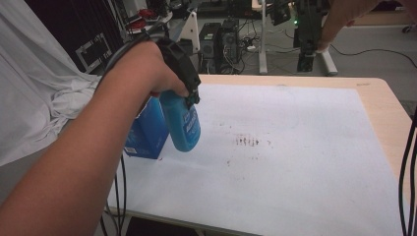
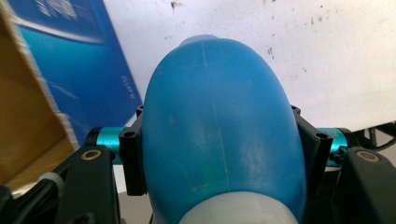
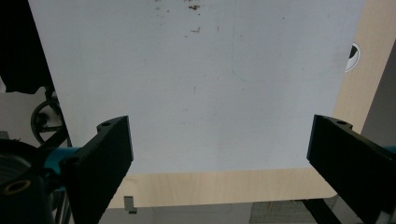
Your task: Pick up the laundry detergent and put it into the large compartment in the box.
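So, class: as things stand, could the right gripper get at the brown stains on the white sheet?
Probably yes. The right gripper is open and holds nothing, and the bare white sheet lies between it and the brown stains. The left gripper holds the blue bottle off to one side.

The desk [image 1: 383,105] was pale wood, mostly covered by a white sheet [image 1: 295,167] speckled with brown stains [image 1: 247,141] mid-sheet. A blue box [image 1: 147,132] stood near its left edge.
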Demonstrator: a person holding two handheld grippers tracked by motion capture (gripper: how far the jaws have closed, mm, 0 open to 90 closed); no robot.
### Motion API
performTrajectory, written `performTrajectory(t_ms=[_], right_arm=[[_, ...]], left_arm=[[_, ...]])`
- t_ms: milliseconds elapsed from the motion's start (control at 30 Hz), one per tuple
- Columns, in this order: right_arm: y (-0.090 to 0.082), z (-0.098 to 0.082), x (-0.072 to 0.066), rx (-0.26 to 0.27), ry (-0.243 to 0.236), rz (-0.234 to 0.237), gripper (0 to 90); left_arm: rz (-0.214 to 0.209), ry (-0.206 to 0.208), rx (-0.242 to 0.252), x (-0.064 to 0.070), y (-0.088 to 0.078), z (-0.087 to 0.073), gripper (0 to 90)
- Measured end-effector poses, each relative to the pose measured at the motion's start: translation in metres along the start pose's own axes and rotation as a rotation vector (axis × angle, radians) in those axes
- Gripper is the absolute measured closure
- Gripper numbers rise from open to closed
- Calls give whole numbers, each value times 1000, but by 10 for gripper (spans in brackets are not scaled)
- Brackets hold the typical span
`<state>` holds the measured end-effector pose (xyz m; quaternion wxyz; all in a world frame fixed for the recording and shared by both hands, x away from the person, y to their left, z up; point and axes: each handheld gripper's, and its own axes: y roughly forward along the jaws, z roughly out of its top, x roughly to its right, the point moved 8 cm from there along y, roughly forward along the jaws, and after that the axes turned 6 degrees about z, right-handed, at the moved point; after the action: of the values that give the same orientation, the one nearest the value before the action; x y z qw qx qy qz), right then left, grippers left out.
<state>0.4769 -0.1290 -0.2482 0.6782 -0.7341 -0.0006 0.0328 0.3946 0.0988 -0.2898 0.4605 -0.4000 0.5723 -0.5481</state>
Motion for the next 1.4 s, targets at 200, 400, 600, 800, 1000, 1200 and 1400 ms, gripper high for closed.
performTrajectory(t_ms=[200,400,600,800,1000,1200,1400], right_arm=[[-2,-1,0,4,5,-1,60],[-1,-2,0,-1,14,-1,60],[-1,1,0,6,1,-2,61],[0,3,-3,-7,3,1,60],[-1,6,-3,0,14,7,60],[-1,6,0,0,30,10,60],[1,7,3,-3,49,18,61]], left_arm=[[1,48,9,-10,-31,4,362],[24,91,21,-21,-57,6,363],[-7,81,13,-38,-80,8,363],[-31,37,39,-63,-100,7,363],[-30,20,43,-100,-109,5,363],[-14,24,44,-116,-109,5,363],[12,51,28,-134,-97,4,363]])
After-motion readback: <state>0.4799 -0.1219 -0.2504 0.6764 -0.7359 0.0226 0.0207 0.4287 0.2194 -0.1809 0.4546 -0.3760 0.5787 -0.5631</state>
